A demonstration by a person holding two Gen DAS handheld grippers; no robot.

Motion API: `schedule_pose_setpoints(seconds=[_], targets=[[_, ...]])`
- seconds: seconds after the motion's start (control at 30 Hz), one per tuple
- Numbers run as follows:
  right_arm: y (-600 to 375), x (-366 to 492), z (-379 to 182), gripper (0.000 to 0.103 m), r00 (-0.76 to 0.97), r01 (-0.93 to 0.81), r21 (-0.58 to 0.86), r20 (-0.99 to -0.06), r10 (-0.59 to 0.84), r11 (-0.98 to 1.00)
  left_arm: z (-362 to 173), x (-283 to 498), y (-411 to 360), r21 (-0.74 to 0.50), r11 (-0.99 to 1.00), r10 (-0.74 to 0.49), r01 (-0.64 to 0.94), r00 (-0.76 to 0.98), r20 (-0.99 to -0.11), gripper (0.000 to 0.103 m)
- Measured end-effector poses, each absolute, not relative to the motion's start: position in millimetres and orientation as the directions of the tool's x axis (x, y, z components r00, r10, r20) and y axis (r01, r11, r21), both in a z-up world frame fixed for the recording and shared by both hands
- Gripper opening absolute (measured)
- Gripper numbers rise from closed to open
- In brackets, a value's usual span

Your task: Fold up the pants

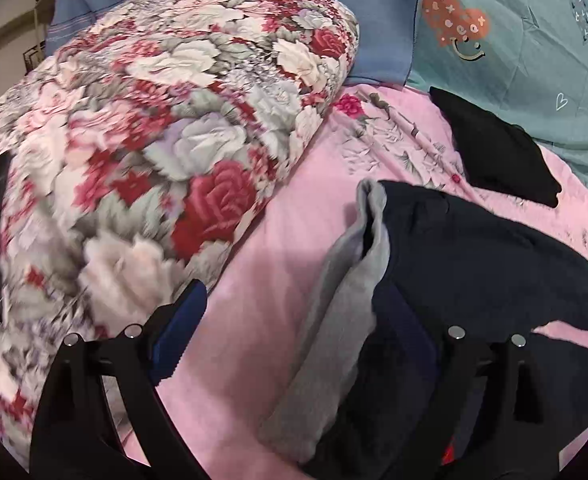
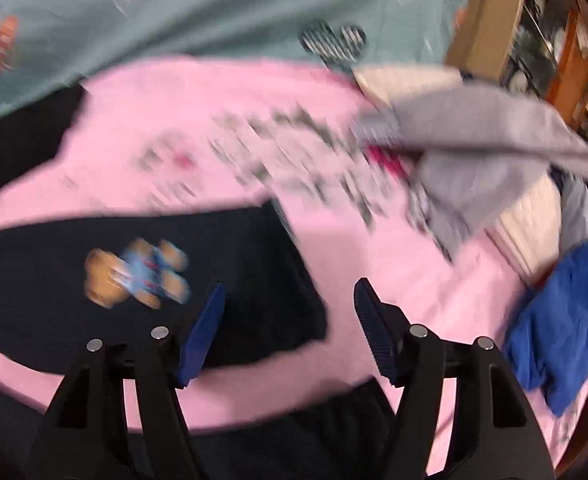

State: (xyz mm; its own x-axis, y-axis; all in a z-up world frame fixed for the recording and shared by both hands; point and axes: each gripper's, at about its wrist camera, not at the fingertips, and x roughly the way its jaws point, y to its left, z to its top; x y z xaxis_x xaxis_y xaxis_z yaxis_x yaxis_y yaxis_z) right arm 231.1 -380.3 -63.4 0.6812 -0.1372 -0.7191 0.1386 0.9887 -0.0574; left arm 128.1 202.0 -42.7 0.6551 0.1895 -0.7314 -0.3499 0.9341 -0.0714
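Navy pants [image 1: 474, 264] with grey lining lie on the pink bed sheet [image 1: 262, 264], draped over the spread left hand-held gripper [image 1: 294, 340]; right hand-held gripper [image 2: 290, 320] hovers spread above them

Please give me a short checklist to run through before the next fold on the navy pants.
1. Left gripper open: ok, fingers spread wide.
2. Left gripper on the pants' grey-lined edge: cannot tell, the right finger is hidden by fabric.
3. Right gripper open and empty: ok.
4. Navy pants lying flat on the pink sheet: not ok, edge turned over.
5. Black garment apart from the pants: ok.
6. Sharp view: not ok, right wrist picture blurred.
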Motion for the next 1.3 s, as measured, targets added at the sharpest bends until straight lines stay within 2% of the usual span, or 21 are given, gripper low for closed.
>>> schedule_pose_setpoints(seconds=[0.13,0.3,0.47,0.53,0.57,0.6,0.63,0.67,0.7,0.87,0.93,0.97,1.0,1.03,1.07,1.1,1.17,1.23,1.3], targets=[[-302,263,-58,0.070,0.661,-0.165,0.010,-0.741,0.118,0.986,-47,160,202,-0.107,0.942,0.138,-0.318,0.657,-0.741,0.091],[-209,307,-72,0.070,0.592,-0.416,-0.051,-0.773,0.228,0.908,-61,196,194,-0.097,0.952,0.115,-0.292,0.629,-0.768,0.091],[-150,328,-90,0.070,0.512,-0.580,-0.083,-0.811,0.284,0.810,-72,224,189,-0.078,0.959,0.107,-0.272,0.606,-0.788,0.090],[-136,330,-96,0.066,0.483,-0.622,-0.087,-0.825,0.294,0.778,-77,231,189,-0.092,0.959,0.090,-0.268,0.596,-0.798,0.078],[-131,329,-98,0.055,0.468,-0.642,-0.078,-0.828,0.309,0.763,-81,237,188,-0.102,0.962,0.069,-0.254,0.588,-0.806,0.051],[-131,332,-98,0.037,0.446,-0.652,-0.039,-0.827,0.341,0.757,-84,242,186,-0.119,0.966,0.038,-0.230,0.577,-0.816,0.023],[-131,337,-98,0.024,0.404,-0.659,0.025,-0.831,0.383,0.752,-88,247,184,-0.133,0.968,0.010,-0.213,0.562,-0.827,0.018],[-132,339,-97,0.015,0.383,-0.659,0.058,-0.832,0.401,0.750,-90,251,184,-0.126,0.967,0.019,-0.221,0.558,-0.830,0.017],[-133,340,-96,0.011,0.387,-0.660,0.054,-0.831,0.401,0.749,-90,253,185,-0.127,0.965,0.023,-0.228,0.559,-0.829,0.016],[-147,350,-94,0.011,0.450,-0.557,0.072,-0.811,0.374,0.827,-85,259,203,-0.257,0.920,-0.052,-0.295,0.559,-0.828,0.016],[-144,347,-97,0.011,0.452,-0.537,0.068,-0.818,0.355,0.841,-86,259,200,-0.243,0.921,-0.044,-0.304,0.540,-0.841,0.017],[-141,342,-96,0.011,0.473,-0.535,0.028,-0.818,0.327,0.844,-86,258,199,-0.231,0.924,-0.034,-0.306,0.536,-0.844,0.022],[-140,339,-93,0.022,0.515,-0.511,-0.041,-0.814,0.268,0.859,-83,255,200,-0.220,0.923,-0.017,-0.315,0.538,-0.843,0.032],[-142,339,-90,0.041,0.558,-0.463,-0.100,-0.805,0.202,0.881,-81,252,203,-0.208,0.920,0.003,-0.332,0.537,-0.844,0.040],[-151,340,-84,0.049,0.619,-0.358,-0.172,-0.780,0.096,0.918,-76,246,207,-0.183,0.911,0.048,-0.370,0.536,-0.843,0.058],[-161,340,-79,0.052,0.645,-0.281,-0.188,-0.763,0.040,0.941,-74,241,211,-0.173,0.904,0.071,-0.391,0.536,-0.841,0.065],[-179,334,-67,0.052,0.652,-0.245,-0.082,-0.751,0.102,0.966,-64,225,215,-0.166,0.892,0.105,-0.422,0.548,-0.830,0.065],[-187,320,-60,0.052,0.604,-0.333,0.125,-0.733,0.313,0.935,-48,206,208,-0.113,0.890,0.184,-0.443,0.573,-0.799,0.065],[-182,313,-71,0.051,0.481,-0.399,0.255,-0.760,0.437,0.881,-35,191,197,-0.113,0.898,0.197,-0.425,0.618,-0.761,0.067]])
